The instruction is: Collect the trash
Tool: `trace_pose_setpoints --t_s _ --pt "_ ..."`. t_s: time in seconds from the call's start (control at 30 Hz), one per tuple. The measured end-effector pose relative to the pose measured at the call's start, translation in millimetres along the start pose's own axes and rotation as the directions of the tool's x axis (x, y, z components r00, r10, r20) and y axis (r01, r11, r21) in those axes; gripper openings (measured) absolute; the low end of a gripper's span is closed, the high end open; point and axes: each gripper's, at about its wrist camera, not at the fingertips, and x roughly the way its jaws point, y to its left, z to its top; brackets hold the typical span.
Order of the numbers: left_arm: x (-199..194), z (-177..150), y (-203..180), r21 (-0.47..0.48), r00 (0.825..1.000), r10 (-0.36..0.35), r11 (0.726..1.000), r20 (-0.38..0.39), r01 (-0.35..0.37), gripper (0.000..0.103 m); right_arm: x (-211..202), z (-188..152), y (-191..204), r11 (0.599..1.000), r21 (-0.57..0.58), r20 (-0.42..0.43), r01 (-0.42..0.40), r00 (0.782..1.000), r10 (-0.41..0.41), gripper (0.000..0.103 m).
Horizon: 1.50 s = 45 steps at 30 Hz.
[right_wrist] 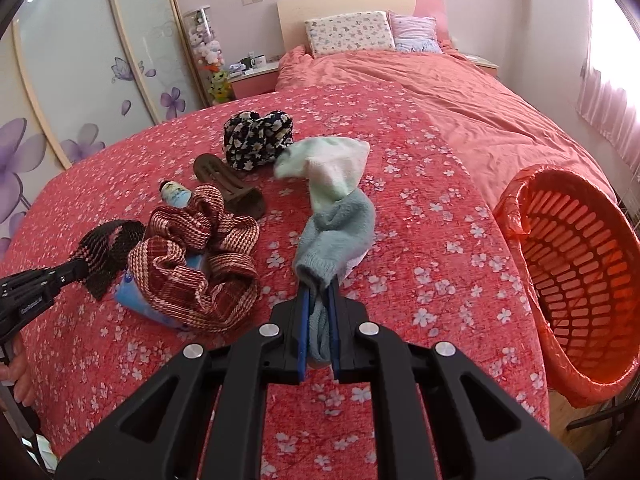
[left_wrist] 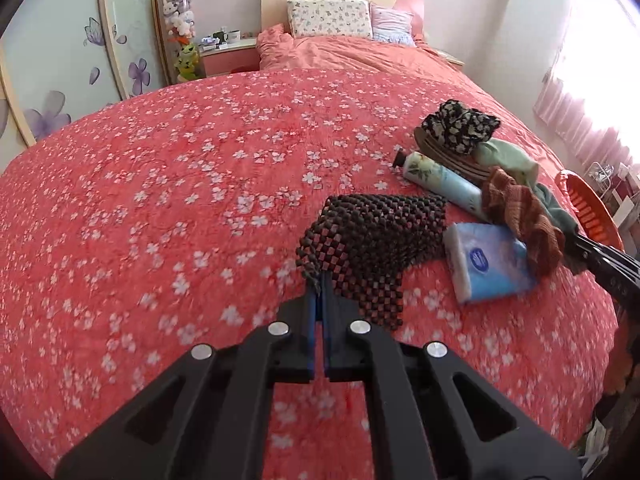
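The left gripper (left_wrist: 319, 296) has its blue pads pinched tight on the edge of one dark checkered mesh cloth (left_wrist: 376, 236), which lies on the red flowered bedspread (left_wrist: 180, 200). The right gripper (right_wrist: 318, 300) is clamped on the cuff of one grey-blue sock (right_wrist: 336, 228), with fabric bunched between its pads. Just beyond the mesh cloth lies one blue tissue pack (left_wrist: 488, 268) with a round blue logo whose writing is too small to read. Near it are one red-and-white woven scrunchie (right_wrist: 196, 260), one flowered tube (left_wrist: 440, 180), one brown comb (right_wrist: 232, 188), one pale green sock (right_wrist: 332, 168) and one black flowered scrunchie (right_wrist: 256, 140).

Only the right wrist view shows the inside of the one orange basket (right_wrist: 580, 264), lined with an orange bag at the bed's right edge, and part of a hand (right_wrist: 18, 376) at lower left. Farthest off, two pillows (right_wrist: 348, 32) lean against the headboard.
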Motion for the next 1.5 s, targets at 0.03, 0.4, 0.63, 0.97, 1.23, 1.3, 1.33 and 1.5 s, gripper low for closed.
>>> trace_pose_setpoints --t_s 0.03,0.4,0.63,0.97,1.23,1.3,1.33,1.5 --pt "-2.9 -0.9 0.4 -0.002 1.000 0.002 1.000 0.009 -0.002 0.010 -1.0 -0.2 0.7 1.000 -0.003 0.002 0.002 1.000 -0.002 0.009" --pt "-14.8 17.4 -21.6 0.003 0.994 0.045 0.999 0.101 -0.045 0.072 -12.3 -1.1 -5.5 0.999 0.021 0.027 0.035 0.999 -0.036 0.041" --pt "16.4 30.0 -38.7 0.013 0.996 0.060 0.998 0.062 -0.061 0.075 2.8 13.6 -11.1 0.998 0.050 0.006 0.036 0.999 -0.037 0.052" --pt "42.2 27.6 -46.0 0.019 0.994 0.104 0.994 0.015 -0.104 0.075 26.3 11.2 -6.9 0.996 0.005 -0.042 0.085 0.996 -0.084 0.051" --pt "44.9 25.0 -43.9 -0.009 0.995 0.101 0.995 0.011 -0.101 0.075 25.7 7.7 -8.5 0.994 -0.020 -0.039 0.104 0.994 -0.105 0.050" --pt "45.3 25.2 -43.7 -0.011 0.995 0.099 0.995 0.009 -0.099 0.075 25.6 7.8 -7.8 0.995 -0.016 -0.040 0.098 0.994 -0.098 0.051" --pt "45.6 25.2 -43.4 -0.013 0.995 0.097 0.995 0.008 -0.097 0.075 25.4 7.6 -7.1 0.995 -0.016 -0.040 0.097 0.994 -0.097 0.052" --pt "48.0 27.6 -41.1 -0.018 0.996 0.093 0.995 0.007 -0.093 0.076 25.6 8.6 -5.7 0.996 -0.025 -0.044 0.090 0.995 -0.091 0.056"
